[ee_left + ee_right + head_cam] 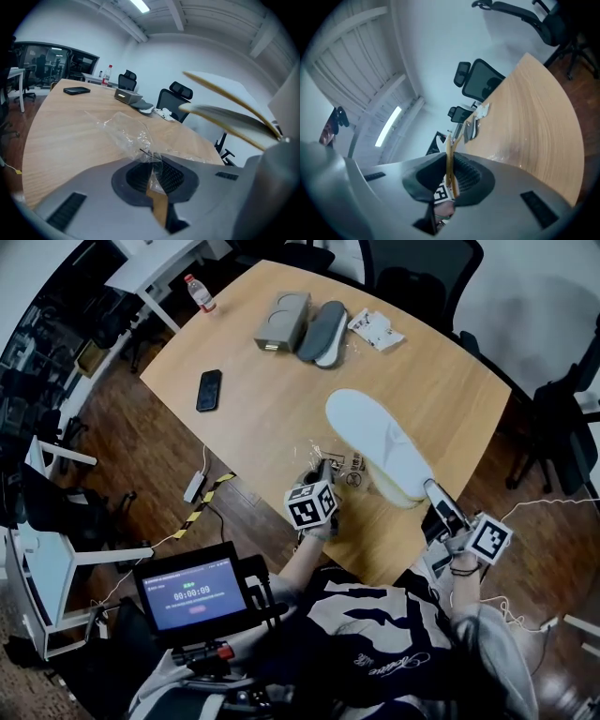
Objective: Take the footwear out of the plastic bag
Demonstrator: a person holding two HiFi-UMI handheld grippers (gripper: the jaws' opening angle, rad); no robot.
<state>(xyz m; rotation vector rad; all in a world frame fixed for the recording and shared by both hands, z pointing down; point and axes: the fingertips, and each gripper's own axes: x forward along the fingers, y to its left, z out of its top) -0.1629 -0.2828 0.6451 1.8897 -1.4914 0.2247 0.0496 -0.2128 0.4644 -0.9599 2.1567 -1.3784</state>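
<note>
A pale flat slipper lies tilted over the near right part of the wooden table. My right gripper is shut on its near end, and in the right gripper view the thin yellowish edge of the slipper stands pinched between the pads. The clear plastic bag lies crumpled just left of the slipper, and my left gripper is shut on it. In the left gripper view the bag runs from the shut jaws out over the table, with the slipper raised at the upper right, outside the bag.
At the far end of the table lie a grey box, a dark pair of slippers and a crumpled white wrapper. A black phone lies at the left, a bottle at the far corner. Office chairs ring the table.
</note>
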